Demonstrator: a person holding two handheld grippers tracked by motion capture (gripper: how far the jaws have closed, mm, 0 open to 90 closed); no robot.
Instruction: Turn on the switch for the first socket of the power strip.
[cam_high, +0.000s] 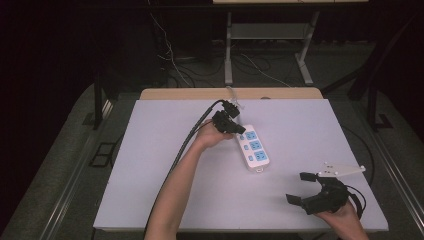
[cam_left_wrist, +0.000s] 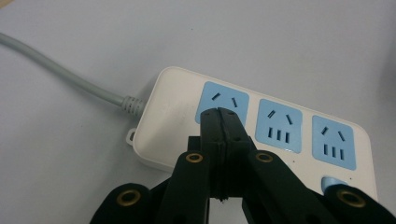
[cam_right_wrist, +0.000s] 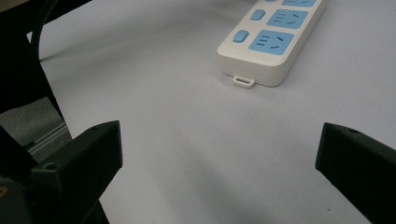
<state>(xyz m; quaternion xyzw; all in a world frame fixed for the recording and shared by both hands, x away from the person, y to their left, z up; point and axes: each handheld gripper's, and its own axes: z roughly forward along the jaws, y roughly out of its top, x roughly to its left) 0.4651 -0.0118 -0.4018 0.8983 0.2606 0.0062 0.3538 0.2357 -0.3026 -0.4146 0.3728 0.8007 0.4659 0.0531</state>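
1. dark walls and a grey floor ring my table (cam_high: 150, 200); its top is pale lilac, with a wooden strip along the far edge.
2. cables (cam_high: 170, 55) trail over the floor behind it, near a white metal frame (cam_high: 270, 35).
3. my power strip (cam_high: 254, 148) lies near the table's middle, a little right of centre. it is white with three blue sockets in a row, and runs at a slant from far-left to near-right.
4. its grey cord (cam_left_wrist: 60, 74) leaves the far end; in the left gripper view it curves off across the table.
5. my left gripper (cam_high: 235, 129) sits at the strip's far end, black cable running back along my forearm.
6. in the left gripper view its jaws are pressed flat together with nothing between them. the tip hangs right over the first socket (cam_left_wrist: 224, 100), the one nearest the cord. i cannot tell if it touches.
7. my right gripper (cam_high: 305, 189) rests at the near right corner, well apart from the strip.
8. its jaws gape wide and empty; in the right gripper view they frame bare table, with the strip's near end and its small tab (cam_right_wrist: 244, 81) beyond.
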